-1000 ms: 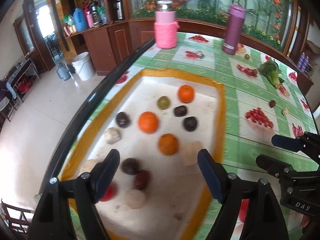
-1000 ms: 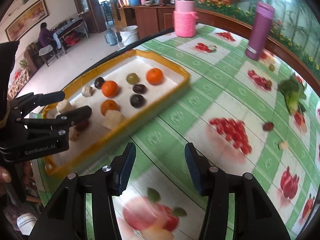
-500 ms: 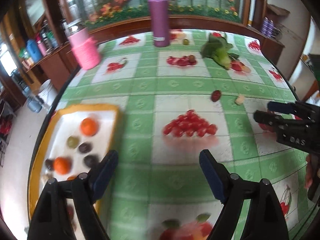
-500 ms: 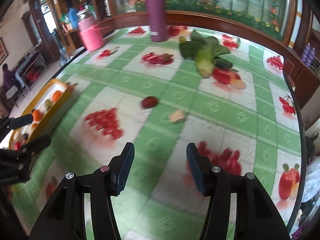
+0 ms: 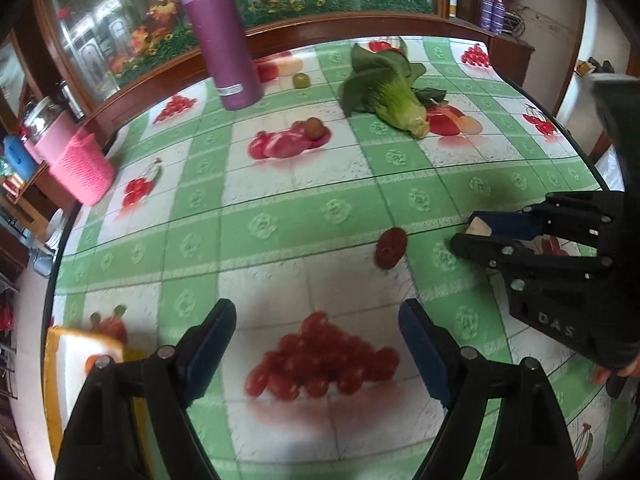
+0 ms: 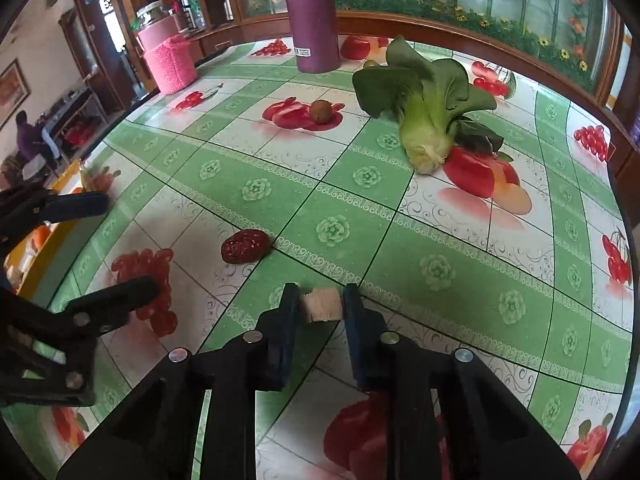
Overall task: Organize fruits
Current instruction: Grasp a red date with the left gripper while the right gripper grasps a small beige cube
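Pale blocky chunk (image 6: 322, 303) pinched in right claw (image 6: 321, 305)

Right gripper (image 6: 321, 307) clamped (jaws just closed); left gripper (image 5: 318, 354) agape.

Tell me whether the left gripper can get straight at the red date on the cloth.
Probably yes: the left gripper is open, the red date lies bare ahead of it, and the right gripper, shut on a pale chunk, sits off to one side.

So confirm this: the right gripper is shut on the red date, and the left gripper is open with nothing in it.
Wrong thing named. The right gripper is shut on the pale chunk, as the right wrist view shows; the red date lies loose on the tablecloth. The left gripper is open with nothing in it.
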`<action>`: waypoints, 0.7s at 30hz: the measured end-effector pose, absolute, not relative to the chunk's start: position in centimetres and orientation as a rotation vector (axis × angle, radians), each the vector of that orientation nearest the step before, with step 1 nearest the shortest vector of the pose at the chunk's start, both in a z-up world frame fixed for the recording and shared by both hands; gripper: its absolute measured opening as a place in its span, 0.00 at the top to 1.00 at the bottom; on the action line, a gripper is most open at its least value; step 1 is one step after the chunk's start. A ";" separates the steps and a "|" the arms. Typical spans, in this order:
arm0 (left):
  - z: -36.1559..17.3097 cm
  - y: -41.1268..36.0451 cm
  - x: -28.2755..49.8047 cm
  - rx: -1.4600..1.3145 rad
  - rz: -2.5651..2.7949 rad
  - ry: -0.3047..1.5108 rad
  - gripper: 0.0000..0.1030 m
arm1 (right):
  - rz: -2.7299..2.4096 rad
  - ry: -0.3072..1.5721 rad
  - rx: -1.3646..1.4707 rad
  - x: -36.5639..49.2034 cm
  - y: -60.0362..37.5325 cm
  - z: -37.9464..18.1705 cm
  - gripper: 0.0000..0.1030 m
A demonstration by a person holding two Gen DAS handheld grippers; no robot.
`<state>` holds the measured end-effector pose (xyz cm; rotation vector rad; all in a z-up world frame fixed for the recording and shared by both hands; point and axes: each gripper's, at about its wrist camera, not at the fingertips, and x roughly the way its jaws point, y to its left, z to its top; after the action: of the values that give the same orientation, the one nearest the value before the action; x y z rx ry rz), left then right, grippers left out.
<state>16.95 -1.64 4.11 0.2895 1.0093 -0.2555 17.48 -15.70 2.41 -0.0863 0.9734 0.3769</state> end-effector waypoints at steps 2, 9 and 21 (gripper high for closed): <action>3.7 -2.7 17.5 0.291 -0.291 1.010 0.17 | 0.370 0.956 -0.072 16.9 -16.6 2.8 0.79; 1.9 -4.9 19.9 0.183 -0.371 1.053 0.68 | 0.340 0.956 -0.043 15.4 -19.5 3.1 0.79; 4.5 -2.0 15.3 0.093 -0.354 0.997 0.76 | 0.341 0.934 -0.050 13.0 -18.5 5.2 0.79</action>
<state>15.33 -2.00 4.54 0.0927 0.9974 -0.3540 13.04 -18.47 5.22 -0.0498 0.9335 0.3409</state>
